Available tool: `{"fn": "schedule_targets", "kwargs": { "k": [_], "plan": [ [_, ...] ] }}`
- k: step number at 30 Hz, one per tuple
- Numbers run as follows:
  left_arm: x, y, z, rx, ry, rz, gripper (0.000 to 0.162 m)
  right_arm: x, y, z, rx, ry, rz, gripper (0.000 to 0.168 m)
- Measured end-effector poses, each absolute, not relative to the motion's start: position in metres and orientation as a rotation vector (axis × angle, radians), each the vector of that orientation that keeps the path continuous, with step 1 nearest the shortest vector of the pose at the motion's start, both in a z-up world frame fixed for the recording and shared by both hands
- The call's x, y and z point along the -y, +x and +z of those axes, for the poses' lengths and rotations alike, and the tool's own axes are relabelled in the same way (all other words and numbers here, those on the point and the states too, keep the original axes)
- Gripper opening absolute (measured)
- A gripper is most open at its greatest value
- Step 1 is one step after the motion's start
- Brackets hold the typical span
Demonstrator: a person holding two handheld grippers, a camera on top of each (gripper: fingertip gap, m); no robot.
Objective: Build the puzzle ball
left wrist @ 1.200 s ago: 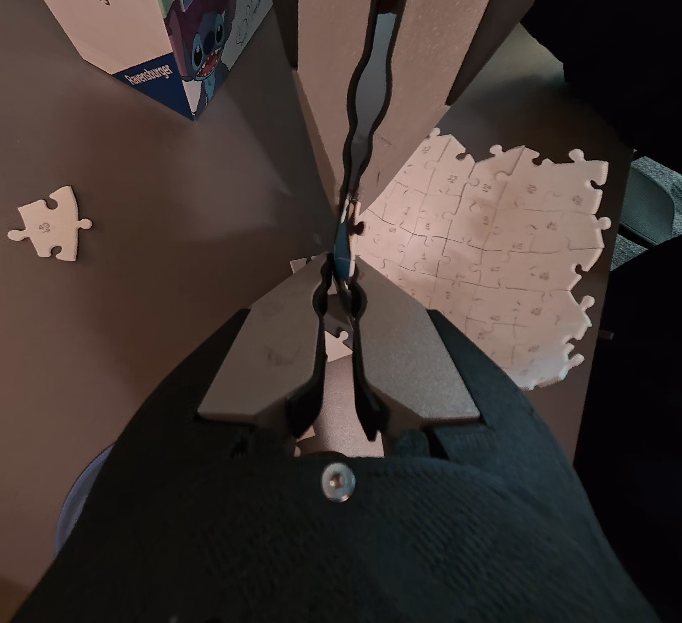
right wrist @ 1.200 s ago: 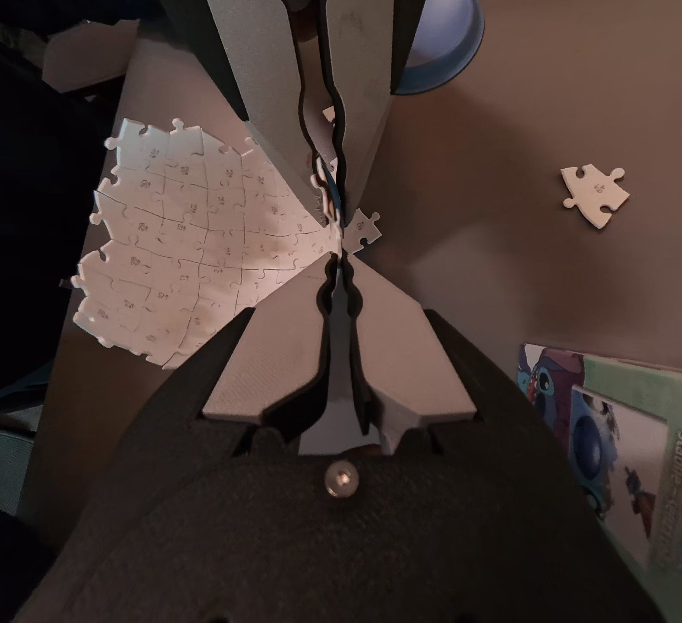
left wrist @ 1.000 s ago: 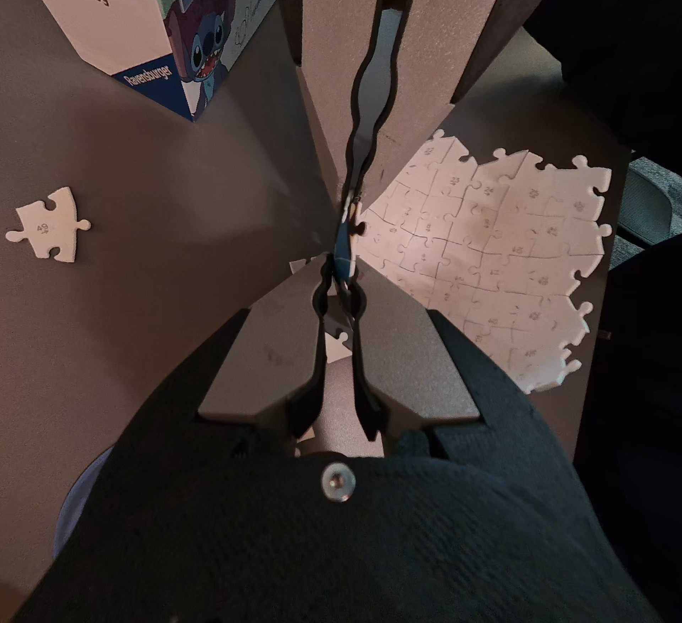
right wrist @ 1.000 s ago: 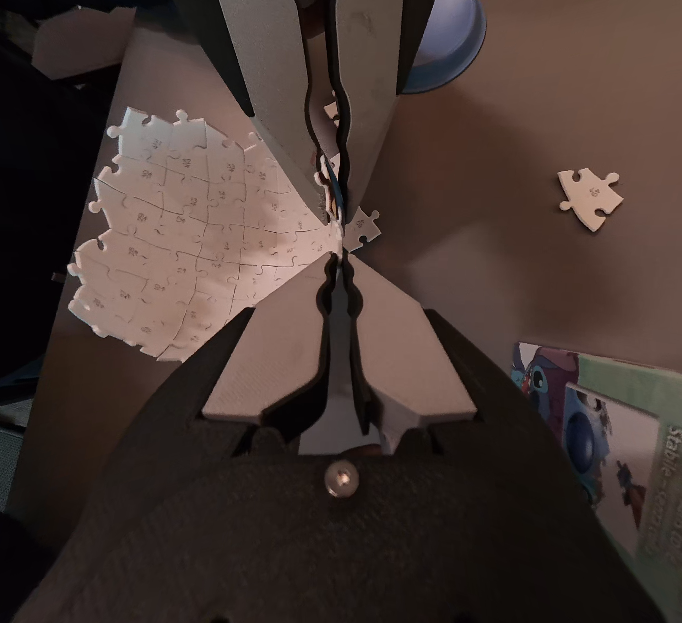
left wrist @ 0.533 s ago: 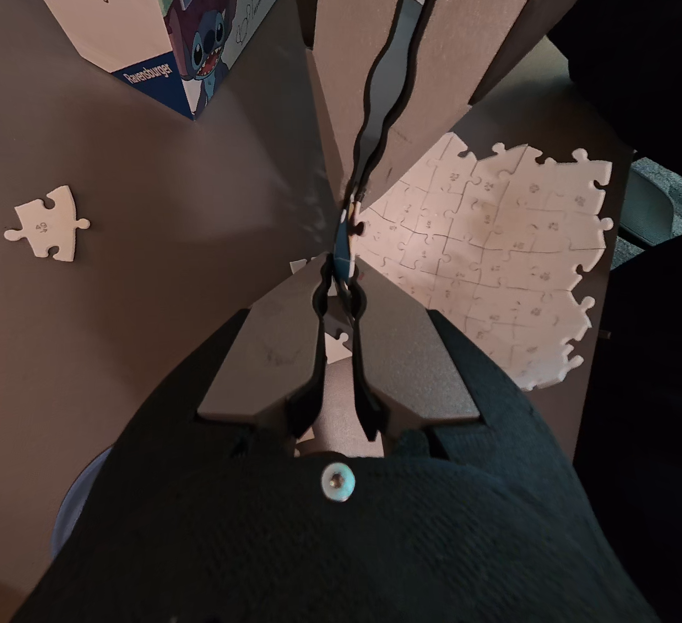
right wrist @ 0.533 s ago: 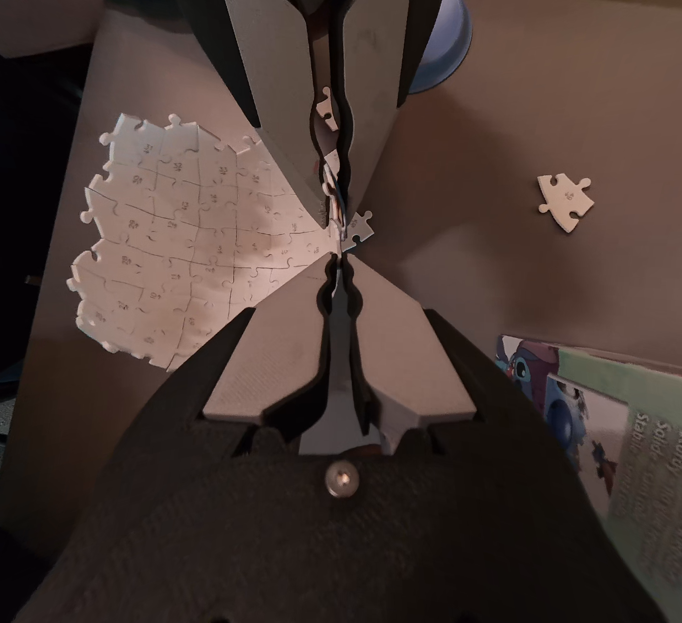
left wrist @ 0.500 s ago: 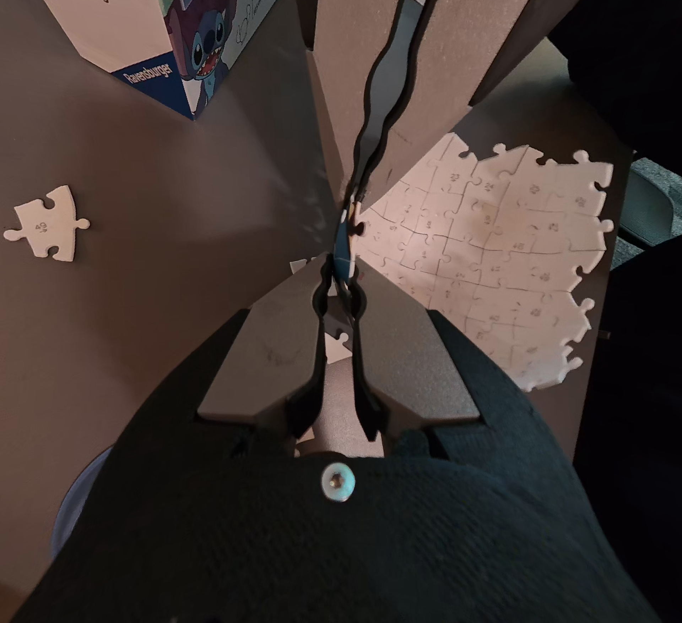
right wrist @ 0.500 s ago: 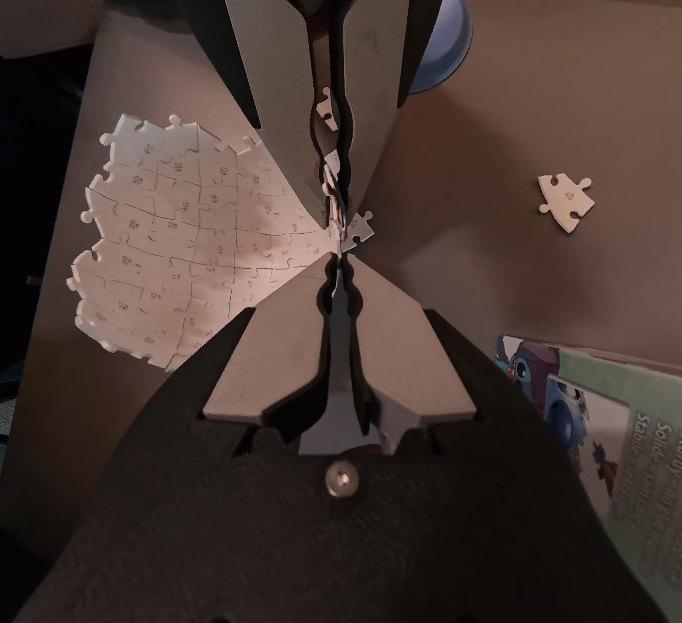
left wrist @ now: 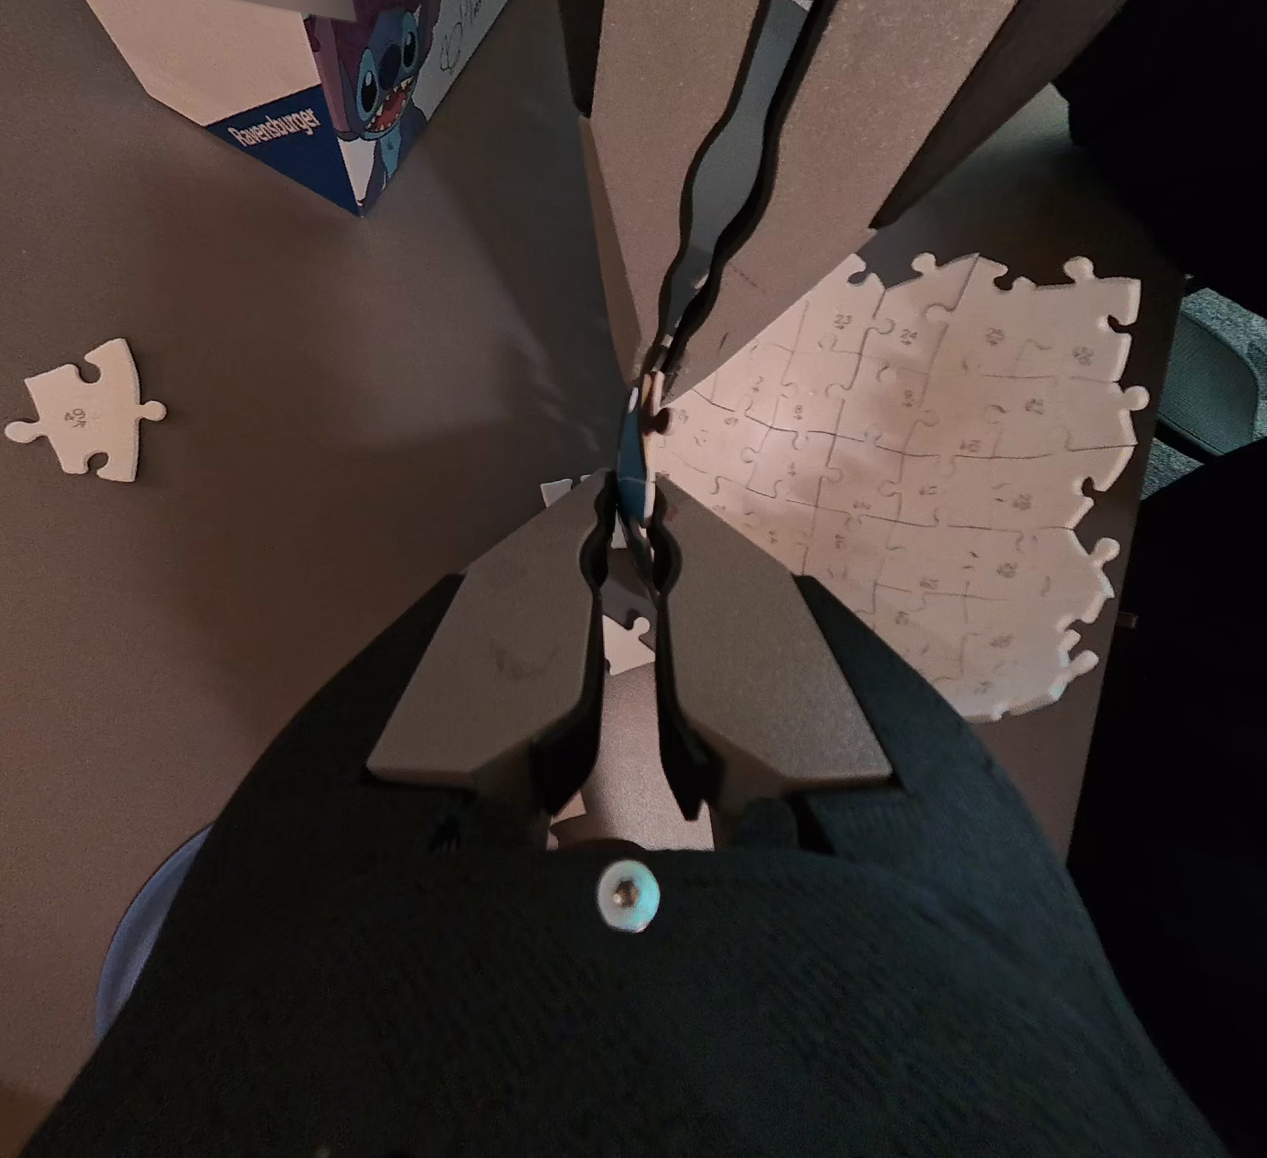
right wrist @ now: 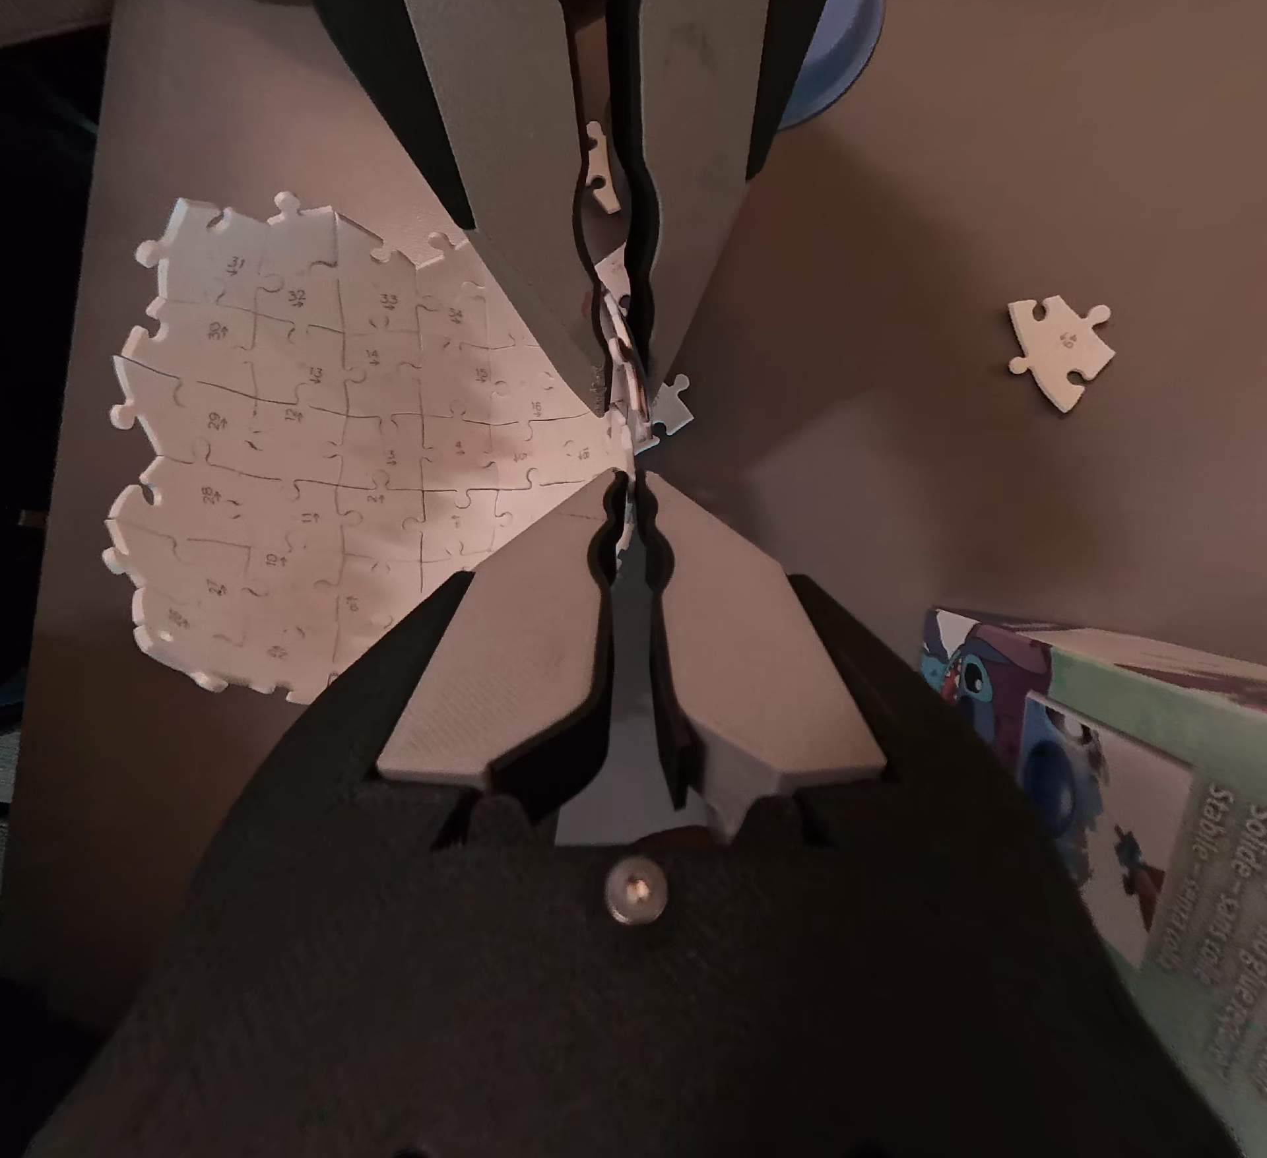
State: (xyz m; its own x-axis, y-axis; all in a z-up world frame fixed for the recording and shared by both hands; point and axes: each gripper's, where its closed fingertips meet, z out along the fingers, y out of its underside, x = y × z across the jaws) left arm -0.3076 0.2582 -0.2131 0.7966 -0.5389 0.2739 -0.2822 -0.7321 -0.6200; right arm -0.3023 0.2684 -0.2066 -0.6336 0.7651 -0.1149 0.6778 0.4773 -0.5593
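The assembled puzzle section point(left wrist: 925, 474) is a curved sheet of joined white pieces, numbered backs up, held above the brown table; it also shows in the right wrist view point(right wrist: 308, 439). My left gripper point(left wrist: 631, 484) is shut on a puzzle piece point(left wrist: 634, 460), seen edge-on with a blue face, at the sheet's edge. My right gripper point(right wrist: 629, 482) faces it tip to tip and is shut on the same edge of the sheet. A tabbed piece point(right wrist: 675, 405) sticks out beside the tips. Each gripper shows from above in the other's view.
A loose white piece point(left wrist: 86, 422) lies apart on the table, also in the right wrist view point(right wrist: 1059, 350). The puzzle box point(left wrist: 329, 97) stands nearby point(right wrist: 1097, 782). A blue bowl point(right wrist: 843, 28) sits behind the left gripper. More loose pieces point(left wrist: 627, 642) lie under the grippers. My two grippers' fingertips are within a few centimetres of each other.
Both grippers stay shut at the sheet's edge. The right gripper has tilted and shifted a little, and the sheet has turned slightly with it. A loose piece now shows between the left fingers.
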Motion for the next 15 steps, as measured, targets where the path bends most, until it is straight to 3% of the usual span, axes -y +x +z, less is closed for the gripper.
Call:
{"fn": "schedule_targets", "kwargs": {
  "k": [15],
  "plan": [
    [-0.2607, -0.3066, -0.2084, -0.607, -2.403, -0.626, 0.01, -0.2713, -0.3043, -0.2093, 2.556, -1.283, 0.885, 0.0]
  ]
}}
